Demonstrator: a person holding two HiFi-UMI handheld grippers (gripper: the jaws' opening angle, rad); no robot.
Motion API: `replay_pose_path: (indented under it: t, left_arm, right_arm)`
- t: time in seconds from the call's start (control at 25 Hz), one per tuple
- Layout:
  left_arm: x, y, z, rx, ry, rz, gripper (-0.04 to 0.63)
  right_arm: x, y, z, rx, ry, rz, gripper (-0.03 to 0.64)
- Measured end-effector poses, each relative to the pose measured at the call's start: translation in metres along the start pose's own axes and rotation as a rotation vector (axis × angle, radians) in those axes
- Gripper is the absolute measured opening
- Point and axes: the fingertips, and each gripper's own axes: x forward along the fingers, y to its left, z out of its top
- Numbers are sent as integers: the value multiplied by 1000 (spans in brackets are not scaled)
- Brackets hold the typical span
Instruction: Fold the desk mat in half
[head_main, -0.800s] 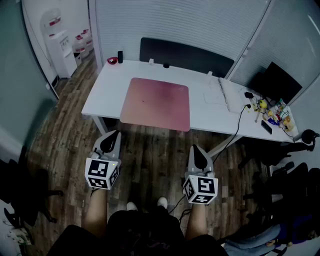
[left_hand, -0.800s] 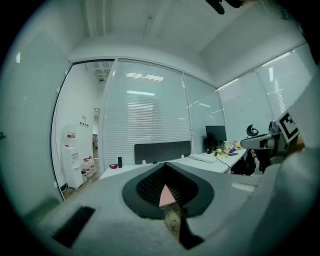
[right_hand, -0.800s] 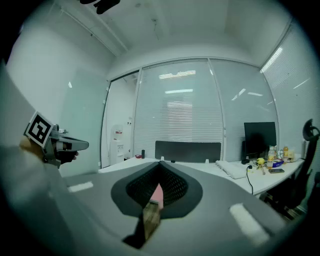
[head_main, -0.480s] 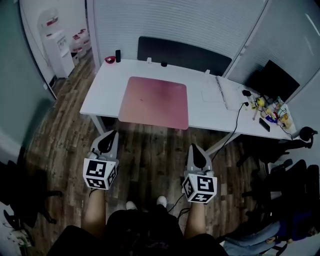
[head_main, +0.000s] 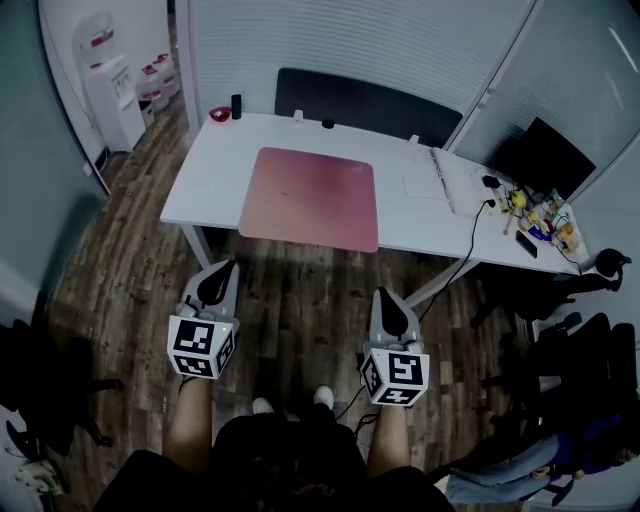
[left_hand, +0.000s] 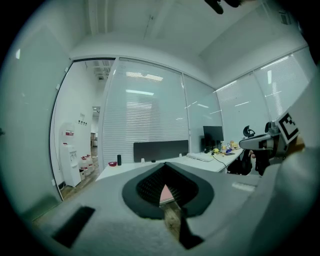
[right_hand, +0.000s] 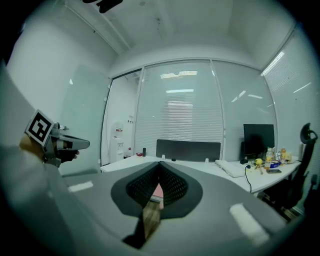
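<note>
My left gripper (head_main: 222, 277) and right gripper (head_main: 384, 300), jaws closed, empty, above floor (head_main: 300, 300); desk mat (head_main: 310, 197) lies flat on the table (head_main: 205, 180).

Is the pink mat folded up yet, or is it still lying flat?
Flat. The mat lies spread in one layer on the desk, all four edges showing, its front edge at the desk's front edge. No gripper touches it.

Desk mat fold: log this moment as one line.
stage: fold not started | desk mat: flat on table, untouched | left hand-held gripper: shut, empty | right hand-held gripper: shut, empty
</note>
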Motion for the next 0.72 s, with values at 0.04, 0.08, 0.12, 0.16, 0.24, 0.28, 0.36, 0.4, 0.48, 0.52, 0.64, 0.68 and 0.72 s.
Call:
replay_pose_path:
  t: [0.04,0.08,0.12,0.16,0.24,0.28,0.36,0.4,0.48,0.52,0.64,0.68,0.72]
  left_arm:
    - [-1,0,-2,-1,3,-2,3]
    - [-2,1,-3,-2,5,-4,3]
    - [-4,2,-4,-4,6,-5,3]
    - [-5,3,-5,-5,5,-7,3]
    - [-8,7,-4,-3,0,-6,3]
    - [-9,9,-4,-2,-3,-6,3]
    - [-9,12,-4,1,-5,-8,3]
    - [-9,12,-4,4,-5,-10,3]
    - [-8,13,-3,8,-2,-16,3]
    - [-7,13,-3,10,-1,-20,3]
    - [-2,12,-2,23,-1,-30,3]
    - [0,12,-2,26,-3,-33,3]
    - [2,14,-1,28,-5,-35,3]
  right_arm:
    - [-1,2,-1,-1,1,-2,6]
    - [-3,2,-2,-3,4,-6,6]
    - [-4,2,-3,-5,7,-13,6]
    - [-5,2,-3,-6,7,-20,6]
    - [-8,3,-1,-2,-4,-25,6]
    - [-9,4,1,-4,-10,-26,6]
    - [-9,5,3,-17,-18,-28,6]
    - [-9,5,4,-20,-21,-30,6]
    - [-8,5,5,-16,-24,-34,6]
    - [-8,5,5,-13,-23,-36,6]
    - [-5,3,2,-8,-20,-44,6]
    - [-3,3,2,-4,-23,-46,6]
    - [-2,2,3,-1,-28,-49,6]
